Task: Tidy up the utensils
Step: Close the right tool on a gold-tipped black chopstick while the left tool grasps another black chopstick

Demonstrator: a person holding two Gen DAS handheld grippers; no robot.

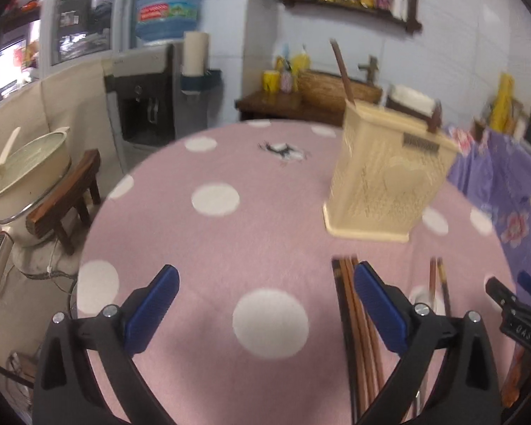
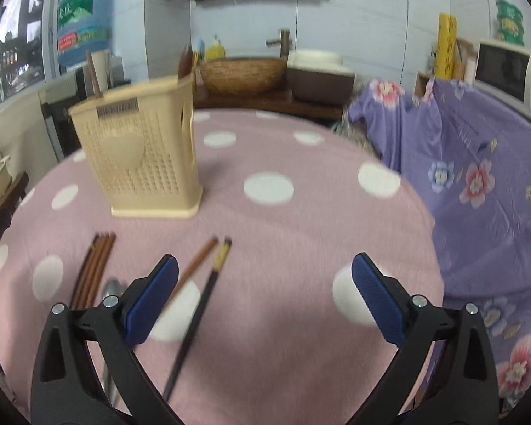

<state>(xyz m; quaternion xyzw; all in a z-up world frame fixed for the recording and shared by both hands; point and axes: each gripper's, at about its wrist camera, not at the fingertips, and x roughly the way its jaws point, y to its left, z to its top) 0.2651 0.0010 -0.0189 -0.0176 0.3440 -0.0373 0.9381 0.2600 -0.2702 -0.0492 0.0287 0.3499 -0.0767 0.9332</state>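
Both our left gripper (image 1: 265, 285) and right gripper (image 2: 265, 276) hang spread wide and empty. Loose chopsticks (image 2: 198, 276) lie at lower left, the cream holder (image 2: 141, 148) upper left. We should straddle one stick squarely before pinching.

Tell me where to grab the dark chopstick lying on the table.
Grip the dark chopstick around mid-shaft from above with the open right gripper, jaws straddling its width. It lies flat, slightly apart from the brown chopstick.
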